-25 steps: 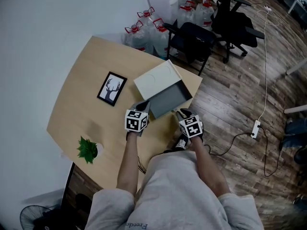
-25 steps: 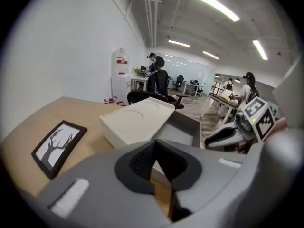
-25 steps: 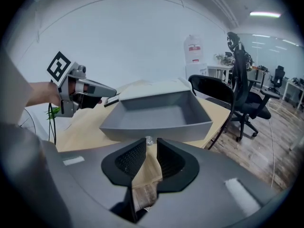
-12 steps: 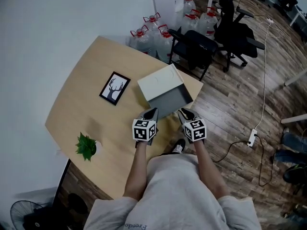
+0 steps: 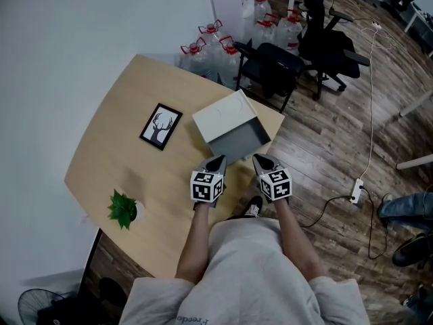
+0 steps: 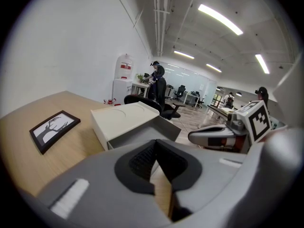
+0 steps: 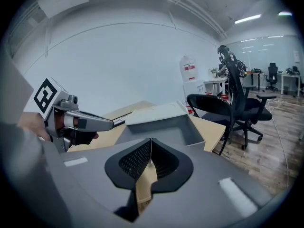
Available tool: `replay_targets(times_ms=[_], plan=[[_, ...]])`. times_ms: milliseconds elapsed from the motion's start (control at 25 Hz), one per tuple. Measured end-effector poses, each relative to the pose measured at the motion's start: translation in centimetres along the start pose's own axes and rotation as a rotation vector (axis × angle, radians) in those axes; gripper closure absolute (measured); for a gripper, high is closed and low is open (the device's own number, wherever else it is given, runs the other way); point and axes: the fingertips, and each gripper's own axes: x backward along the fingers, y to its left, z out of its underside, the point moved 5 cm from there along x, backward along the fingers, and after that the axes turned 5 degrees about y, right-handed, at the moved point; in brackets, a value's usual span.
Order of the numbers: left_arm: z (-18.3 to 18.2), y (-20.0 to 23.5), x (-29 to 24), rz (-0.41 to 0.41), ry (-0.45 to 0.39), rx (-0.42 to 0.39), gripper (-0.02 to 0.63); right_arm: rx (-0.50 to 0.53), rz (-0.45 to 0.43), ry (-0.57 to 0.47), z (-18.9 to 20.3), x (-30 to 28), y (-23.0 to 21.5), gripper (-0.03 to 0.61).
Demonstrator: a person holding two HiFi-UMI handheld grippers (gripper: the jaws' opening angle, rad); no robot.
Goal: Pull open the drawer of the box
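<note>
A: Location of the drawer (image 5: 240, 141)?
B: Slid out of the cream box (image 5: 220, 116), on its near side.
A: Fingers (image 6: 137, 160)?
B: Pressed together, empty, on left gripper (image 5: 218, 160) and right gripper (image 5: 260, 158) alike. Probably light, stiff, smooth; best gripped at front rim.

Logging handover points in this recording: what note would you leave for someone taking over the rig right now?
Left gripper: shut, empty, just short of the drawer front.
Right gripper: shut, empty, alongside the left one.
Box: on the table, its grey drawer pulled out toward the person.
Done: drawer looks open.
Left: probably nothing beyond backing both grippers away.
</note>
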Motion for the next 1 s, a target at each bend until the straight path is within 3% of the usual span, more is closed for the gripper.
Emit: replay_targets(times_ms=[1000], plan=[[1.2,0.7,0.1,0.013,0.019,0.024,0.56,0.022,0.039,0.056,0.7,-0.5,-0.4,0.577]])
